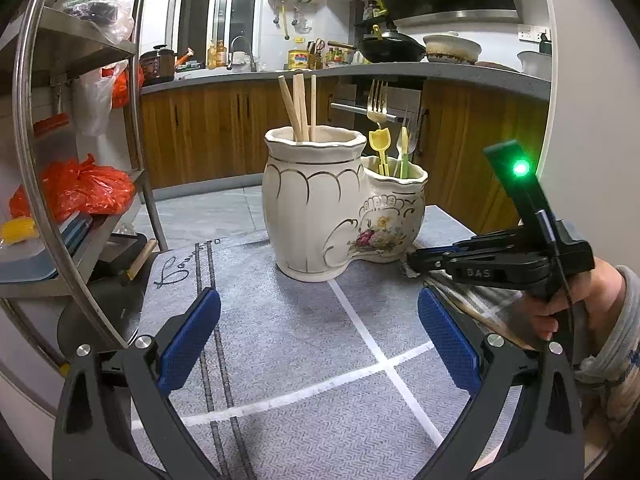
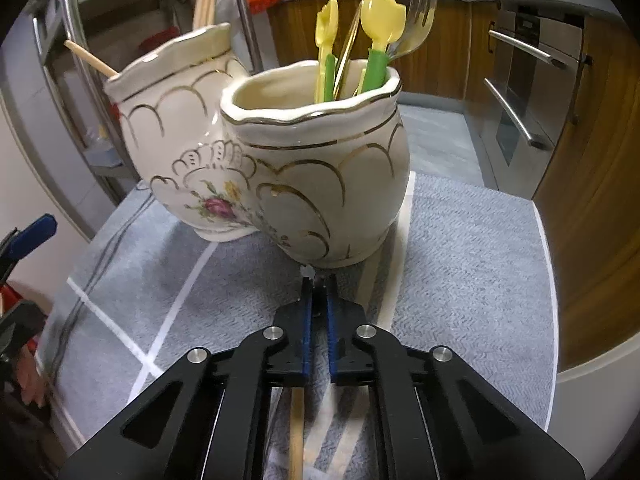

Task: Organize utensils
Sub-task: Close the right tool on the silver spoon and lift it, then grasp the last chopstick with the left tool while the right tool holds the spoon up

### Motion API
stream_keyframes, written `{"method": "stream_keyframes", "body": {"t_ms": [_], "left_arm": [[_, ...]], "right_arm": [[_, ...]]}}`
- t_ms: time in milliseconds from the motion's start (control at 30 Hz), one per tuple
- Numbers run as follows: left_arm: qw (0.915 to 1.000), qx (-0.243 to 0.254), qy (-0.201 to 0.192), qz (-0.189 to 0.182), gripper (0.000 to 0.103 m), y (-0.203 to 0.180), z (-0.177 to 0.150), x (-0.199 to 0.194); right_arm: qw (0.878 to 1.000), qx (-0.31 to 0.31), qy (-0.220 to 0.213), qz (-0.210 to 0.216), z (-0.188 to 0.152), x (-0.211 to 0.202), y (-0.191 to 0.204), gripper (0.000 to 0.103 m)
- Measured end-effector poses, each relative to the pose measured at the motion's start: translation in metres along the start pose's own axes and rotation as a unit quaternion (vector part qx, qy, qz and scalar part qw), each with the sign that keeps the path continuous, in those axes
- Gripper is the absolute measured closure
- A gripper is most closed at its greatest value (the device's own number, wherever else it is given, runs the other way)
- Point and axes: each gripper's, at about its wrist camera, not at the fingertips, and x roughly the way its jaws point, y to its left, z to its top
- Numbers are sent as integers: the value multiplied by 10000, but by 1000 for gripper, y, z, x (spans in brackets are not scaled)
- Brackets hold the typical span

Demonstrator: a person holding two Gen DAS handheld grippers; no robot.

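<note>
A white ceramic double holder with gold trim (image 1: 320,208) stands on the grey mat (image 1: 280,340). Its tall pot holds wooden chopsticks (image 1: 300,108); its low pot (image 2: 320,184) holds yellow-green plastic utensils (image 2: 376,32) and metal forks (image 1: 377,100). My left gripper (image 1: 318,340) is open and empty, in front of the holder. My right gripper (image 2: 317,292) is shut on a wooden chopstick (image 2: 297,432), low on the mat just before the low pot; it also shows in the left wrist view (image 1: 416,264). The chopstick's tip is hidden between the pads.
A metal shelf rack (image 1: 80,160) with red bags stands at the left. Wooden kitchen cabinets (image 1: 224,128) and an oven (image 2: 528,92) lie behind. The mat's right edge (image 2: 540,216) marks the table's end.
</note>
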Motion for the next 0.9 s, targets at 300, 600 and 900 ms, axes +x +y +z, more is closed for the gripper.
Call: {"method": "stream_keyframes", "body": {"t_ms": [300,600,900], "left_arm": [[9996,225,97,121,6,-28,3,-1],[9983,454,125,332,6,-66,4,-7],[9973,556,420,211,6,-113,3,-1]], "right_arm": [[9966,-100,-780,225,-3,-61,-5,100],[9824,-141,-1851,193,-10,-127,-16,100],[9641,49,-2564,-683,-18,-168,-36,100]]}}
